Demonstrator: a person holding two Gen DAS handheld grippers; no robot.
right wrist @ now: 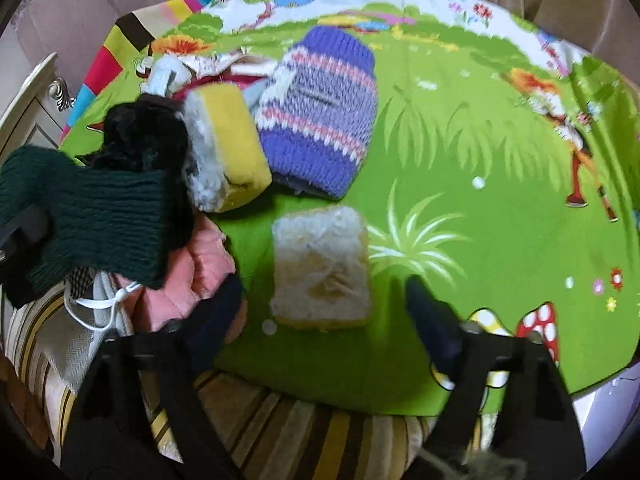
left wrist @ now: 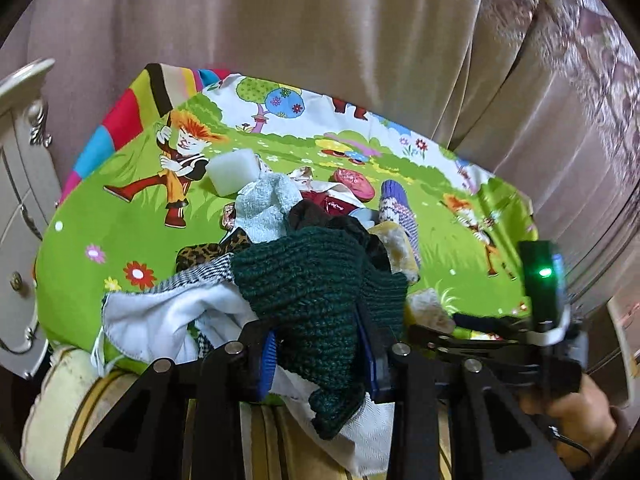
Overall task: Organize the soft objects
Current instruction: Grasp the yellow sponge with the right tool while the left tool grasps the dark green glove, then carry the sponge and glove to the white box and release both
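On the cartoon-print cloth (right wrist: 500,220), the maroon fabric's (left wrist: 334,206) small writing is unreadable.

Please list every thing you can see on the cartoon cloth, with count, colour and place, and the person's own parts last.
knitted piece: 1, dark green, in left tool
knitted pouch: 1, purple striped, centre back
sponges: 2, yellow-white, one between right tool fingers, one behind it
foam block: 1, white, behind pile
towel: 1, light blue, in pile
cloth: 1, green cartoon, underneath
left tool: 1, black, gripping knit
right tool: 1, black, open around sponge
hand: 1, lower right
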